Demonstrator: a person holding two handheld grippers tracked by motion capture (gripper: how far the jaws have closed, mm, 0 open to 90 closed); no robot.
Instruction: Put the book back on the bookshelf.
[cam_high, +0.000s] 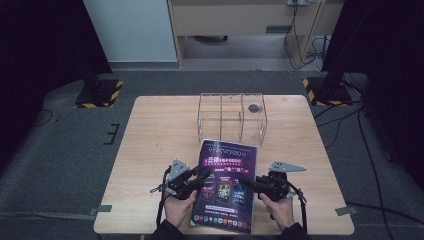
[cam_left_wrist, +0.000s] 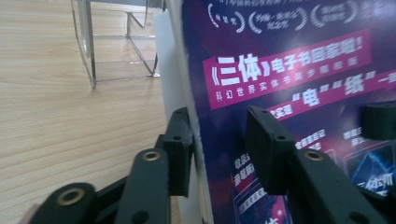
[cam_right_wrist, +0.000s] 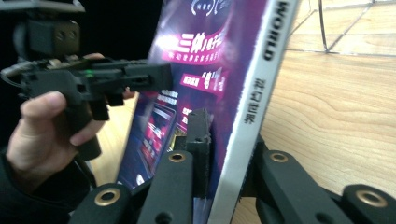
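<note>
The magazine (cam_high: 227, 187) sits at the table's (cam_high: 150, 150) 6 o'clock edge, clear rack (cam_high: 232, 117) at 12. Left gripper (cam_high: 200, 179) and right gripper (cam_high: 246, 181) each pinch a side edge. It's probably thin, glossy and floppy, so two-edge holds make sense.

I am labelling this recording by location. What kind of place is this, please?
Probably a lab or studio set up for recording. A lone wooden table stands on grey carpet, stand bases with hazard stripes flank it, dark curtains hang at both sides, and cables run across the floor.
</note>
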